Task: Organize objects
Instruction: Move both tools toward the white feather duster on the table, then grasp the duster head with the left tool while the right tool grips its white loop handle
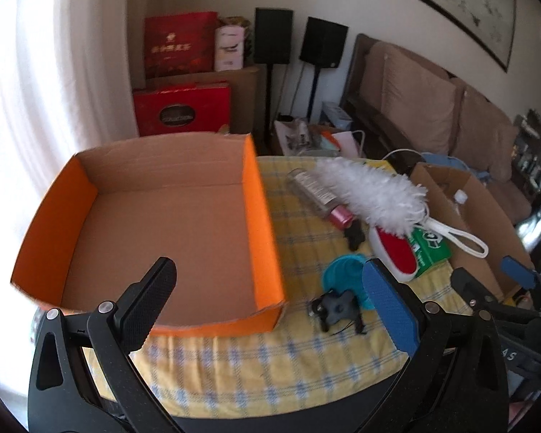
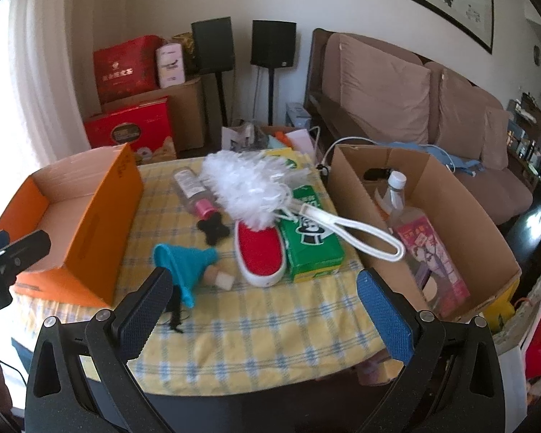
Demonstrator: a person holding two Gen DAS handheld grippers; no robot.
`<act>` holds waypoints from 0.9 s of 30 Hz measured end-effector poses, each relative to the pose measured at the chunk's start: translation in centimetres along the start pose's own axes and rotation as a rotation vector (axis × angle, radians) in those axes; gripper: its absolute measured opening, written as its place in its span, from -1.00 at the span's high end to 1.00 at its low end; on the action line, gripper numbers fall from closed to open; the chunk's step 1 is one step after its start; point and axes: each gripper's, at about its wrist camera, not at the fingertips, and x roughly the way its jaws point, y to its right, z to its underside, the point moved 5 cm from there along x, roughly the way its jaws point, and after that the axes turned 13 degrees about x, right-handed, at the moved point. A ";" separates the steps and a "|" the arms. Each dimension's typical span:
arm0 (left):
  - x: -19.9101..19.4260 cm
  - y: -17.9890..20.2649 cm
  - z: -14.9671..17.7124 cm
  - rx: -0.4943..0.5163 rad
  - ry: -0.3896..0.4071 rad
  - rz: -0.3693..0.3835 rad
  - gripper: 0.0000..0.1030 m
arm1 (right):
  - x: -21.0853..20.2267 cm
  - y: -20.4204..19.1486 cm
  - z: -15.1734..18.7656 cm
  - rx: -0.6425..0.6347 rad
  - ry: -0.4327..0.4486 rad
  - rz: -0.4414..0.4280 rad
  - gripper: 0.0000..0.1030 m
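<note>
Two grippers poised over a cluttered table

The left gripper (image 1: 270, 299) and right gripper (image 2: 263, 299) both hang spread wide, holding nothing. The orange box (image 1: 263, 216) sits at left; duster (image 2: 245, 187), red shoe (image 2: 259, 252) and teal funnel (image 2: 184, 256) lie mid-table, the brown carton (image 2: 451, 195) at right.

On my left sits the open tray box (image 2: 86, 216); on the right, a carton (image 2: 432, 195) with bottles (image 2: 393, 195) in it. Between them on the tablecloth (image 2: 270, 324), the duster (image 2: 249, 187) lies over the slipper (image 2: 261, 252) and tissue pack (image 2: 312, 241). The funnel (image 2: 184, 256) sits nearer, the tube (image 2: 193, 191) farther back.
</note>
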 end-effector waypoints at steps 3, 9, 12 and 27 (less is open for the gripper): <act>0.7 1.5 -1.5 0.039 0.007 0.013 -1.00 | 0.6 0.4 -0.5 0.000 0.002 0.012 -1.00; 3.1 4.3 -4.1 0.093 -0.006 0.050 -1.00 | 2.4 1.8 -1.8 -0.003 0.002 0.037 -1.00; 4.6 5.4 -4.9 0.109 -0.020 0.056 -1.00 | 3.2 2.7 -2.6 0.002 0.002 0.053 -1.00; 11.7 8.8 -8.1 0.075 -0.120 0.185 -1.00 | 7.8 6.1 -4.9 -0.029 -0.073 -0.016 -1.00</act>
